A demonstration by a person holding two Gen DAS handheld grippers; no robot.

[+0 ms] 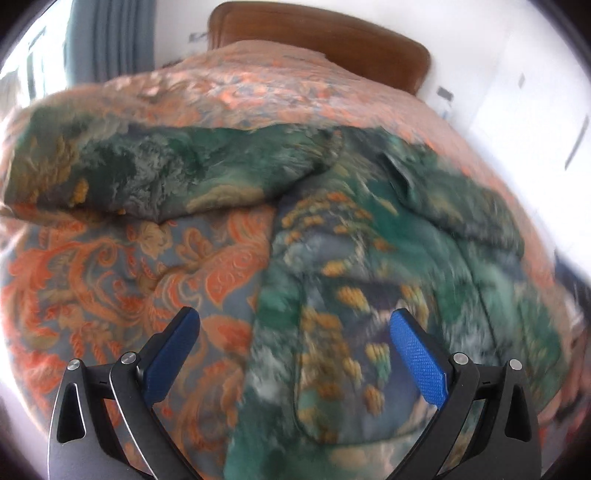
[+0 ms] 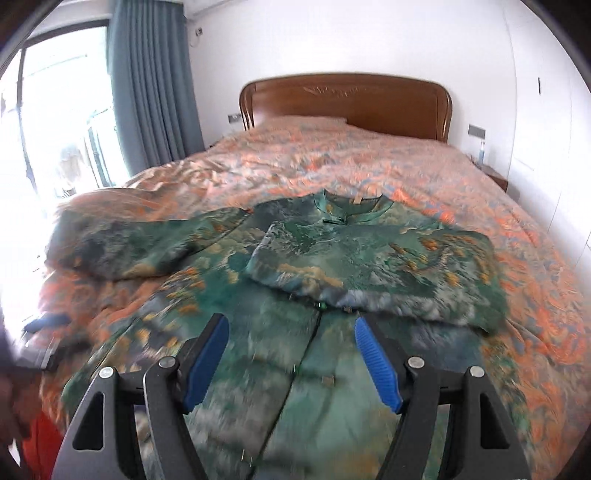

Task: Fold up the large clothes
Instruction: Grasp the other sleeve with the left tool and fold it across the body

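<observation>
Jacket (image 2: 303, 266) hem beyond frame edge

Daylight is pouring through the window (image 2: 55, 147) at far left beside blue-grey curtains (image 2: 155, 85); a wooden headboard (image 2: 345, 105) is standing against the far white wall (image 2: 295, 33).
</observation>
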